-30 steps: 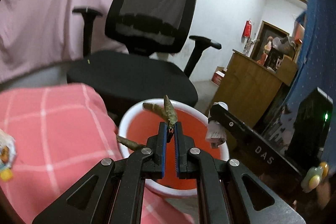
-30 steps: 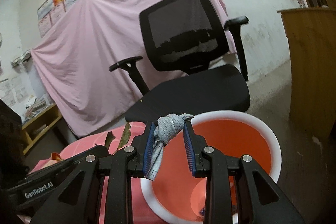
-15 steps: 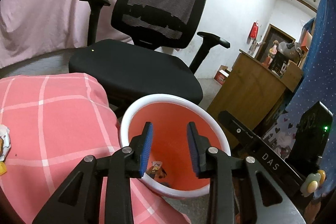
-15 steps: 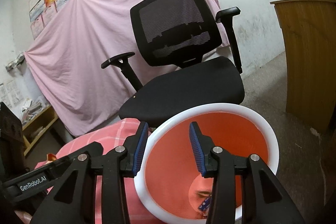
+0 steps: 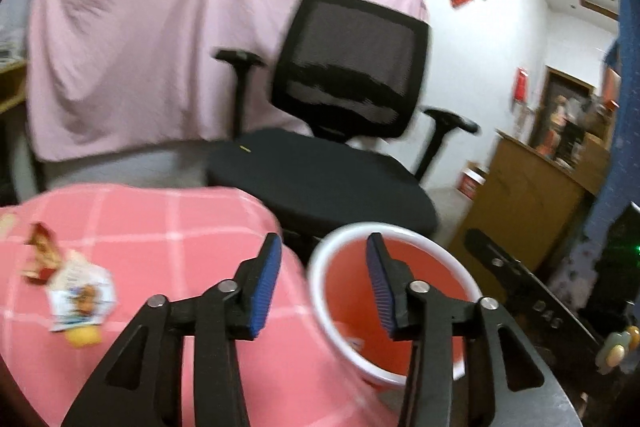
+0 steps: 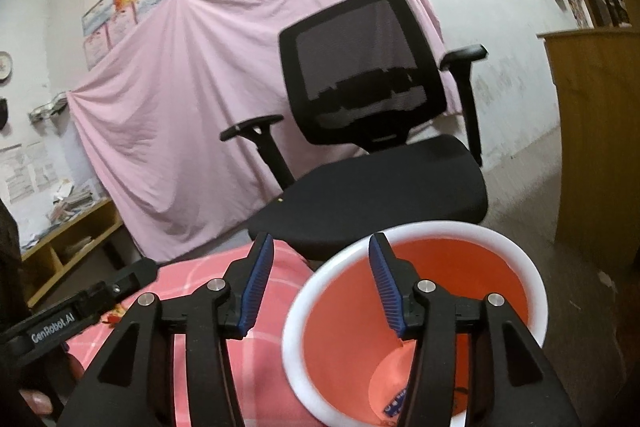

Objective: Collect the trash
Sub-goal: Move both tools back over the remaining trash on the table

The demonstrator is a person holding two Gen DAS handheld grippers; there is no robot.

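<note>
An orange bin with a white rim [image 5: 404, 231] stands beside the table; it also shows in the right wrist view [image 6: 532, 291] with scraps at its bottom. My left gripper [image 5: 323, 279] is open and empty, over the table's edge and the bin's rim. My right gripper [image 6: 320, 281] is open and empty, just above the bin's near rim. A white snack wrapper [image 5: 80, 297], a red wrapper [image 5: 40, 259] and a yellow scrap [image 5: 84, 337] lie on the pink checked tablecloth [image 5: 180, 227] at the left.
A black mesh office chair [image 5: 344, 131] stands right behind the bin and table. A wooden cabinet [image 5: 532, 195] is at the right. A pink sheet [image 6: 180, 107] hangs on the back wall. A low wooden shelf [image 6: 68, 247] stands at the far left.
Both grippers opened and dropped their loads: the left let go a brown-green scrap, the right a grey knotted rag. The left gripper has since swung left toward the table.
</note>
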